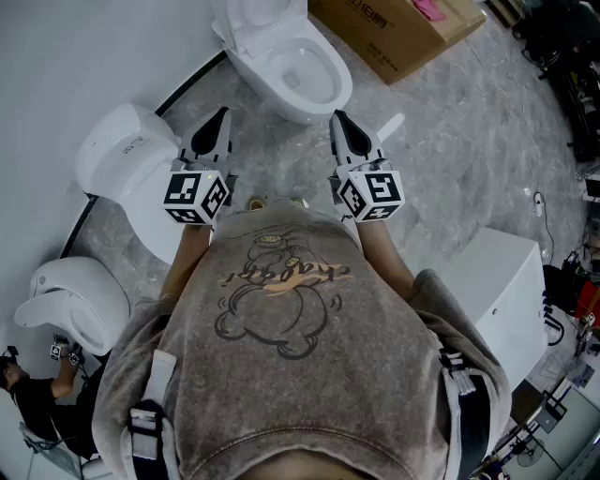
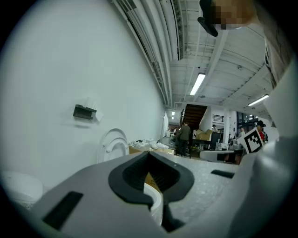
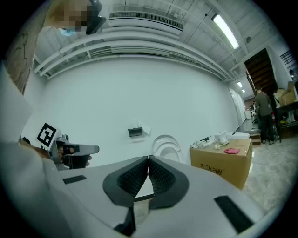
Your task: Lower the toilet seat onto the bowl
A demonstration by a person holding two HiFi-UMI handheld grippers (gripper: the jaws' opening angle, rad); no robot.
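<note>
While I hold both grippers out in front of my chest, the toilet bowl [image 1: 302,82] sits just ahead of them, open. The toilet seat [image 1: 246,21] stands upright at the back of that bowl, against the white wall [image 1: 84,56]. My left gripper [image 1: 221,114] points just left of the bowl, jaws pressed together on nothing. My right gripper [image 1: 337,117] is tipped close to the bowl's front rim, jaws together too, empty. Right of the bowl and further back, a cardboard box [image 1: 394,33].

Taupe sweatshirt [image 1: 309,394], apparently bear-printed
</note>
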